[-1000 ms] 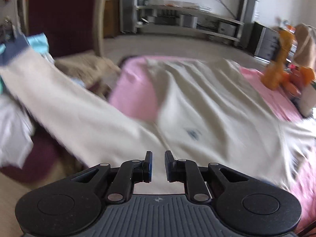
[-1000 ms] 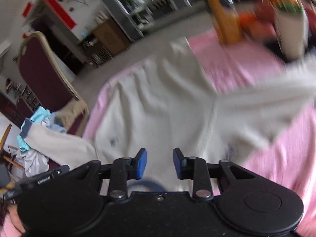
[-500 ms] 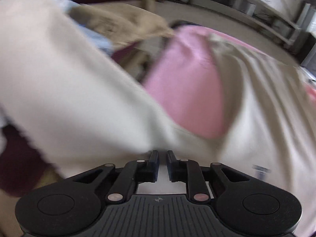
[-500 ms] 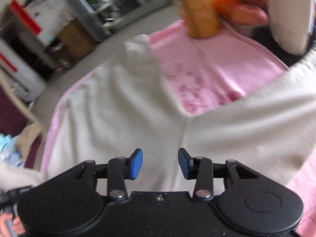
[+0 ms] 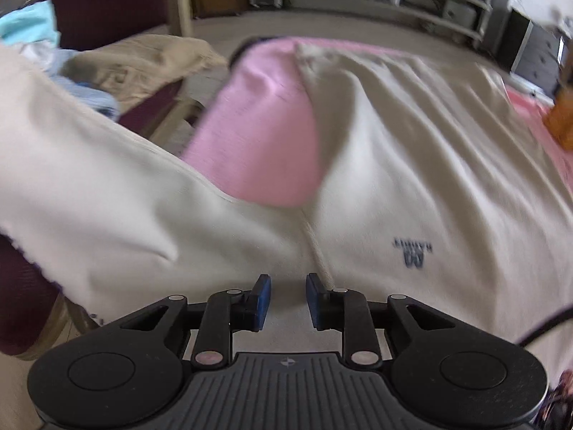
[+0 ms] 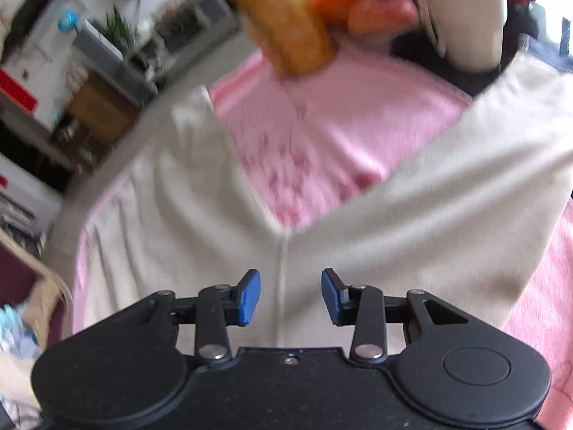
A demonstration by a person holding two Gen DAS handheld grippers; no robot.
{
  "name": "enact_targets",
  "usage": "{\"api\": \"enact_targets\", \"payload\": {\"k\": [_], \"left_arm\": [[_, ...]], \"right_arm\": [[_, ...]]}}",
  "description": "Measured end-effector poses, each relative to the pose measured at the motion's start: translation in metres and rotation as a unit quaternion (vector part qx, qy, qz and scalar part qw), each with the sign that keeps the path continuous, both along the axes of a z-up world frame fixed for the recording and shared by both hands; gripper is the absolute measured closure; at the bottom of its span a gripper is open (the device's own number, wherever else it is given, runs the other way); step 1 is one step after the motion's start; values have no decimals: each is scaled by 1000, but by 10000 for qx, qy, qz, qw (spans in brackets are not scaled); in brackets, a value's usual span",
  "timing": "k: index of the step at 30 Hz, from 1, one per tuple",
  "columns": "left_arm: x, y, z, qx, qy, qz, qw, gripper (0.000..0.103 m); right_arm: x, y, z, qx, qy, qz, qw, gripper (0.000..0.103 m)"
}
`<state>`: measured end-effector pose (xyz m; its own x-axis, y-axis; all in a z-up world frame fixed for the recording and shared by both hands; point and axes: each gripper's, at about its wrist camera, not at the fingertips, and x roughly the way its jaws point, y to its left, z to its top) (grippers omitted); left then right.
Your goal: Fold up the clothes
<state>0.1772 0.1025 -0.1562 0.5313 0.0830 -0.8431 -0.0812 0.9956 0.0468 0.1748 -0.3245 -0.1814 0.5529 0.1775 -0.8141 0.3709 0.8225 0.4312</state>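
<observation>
cream sweatshirt (image 5: 412, 165) spread on pink-covered counter (image 5: 265, 136); left hand-held gripper (image 5: 288, 299) jaws opening, right hand-held gripper (image 6: 290, 295) apart, both over fabric, neither clamping it.

The cream sweatshirt (image 5: 412, 165) is a soft, matt knit cloth, lightly creased, with a raised seam (image 5: 317, 247) and a small dark blue print (image 5: 412, 251) at the lower right of the left wrist view. Under it lies a pink cloth (image 6: 322, 125), matt and fleecy, with a faint darker pink pattern at the centre of the right wrist view. The left claw (image 5: 288, 301) and right claw (image 6: 290, 295) are matt black plastic with dull blue pads (image 6: 250, 297) and shiny metal pins (image 6: 369, 350). At upper left of the left wrist view, a chair (image 5: 104, 0) shows dark red fabric in a pale frame.
</observation>
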Motion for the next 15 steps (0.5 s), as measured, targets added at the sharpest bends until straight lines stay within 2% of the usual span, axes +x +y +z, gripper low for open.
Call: {"api": "enact_targets", "payload": {"k": [1,3,4,7,9,13,14,15], "left_arm": [[0,-1,-1,165,31,-2,9999,68],[-1,3,0,350,116,162,9992,68],[-3,8,1,353,141,285,9989,70],[-8,20,11,346,-6,529,9980,87],[-8,25,25,215,-309,486,9981,87],[5,28,65,-294,-914,203,9952,78],[13,26,73,-343,-998,144,9943,68],[22,25,82,-393,-1081,86,9933,64]], "right_arm": [[-1,0,-4,-172,190,-18,9997,79],[-5,-4,-5,-466,409,-143,9980,92],[-7,-6,-4,-564,427,-226,9972,91],[-17,-10,6,-943,272,-391,9944,87],[-22,-10,17,-850,-63,-325,9958,86],[-16,2,49,-367,-663,-61,9971,80],[-12,7,59,-243,-771,28,9967,78],[-6,12,70,-177,-853,134,9961,72]]}}
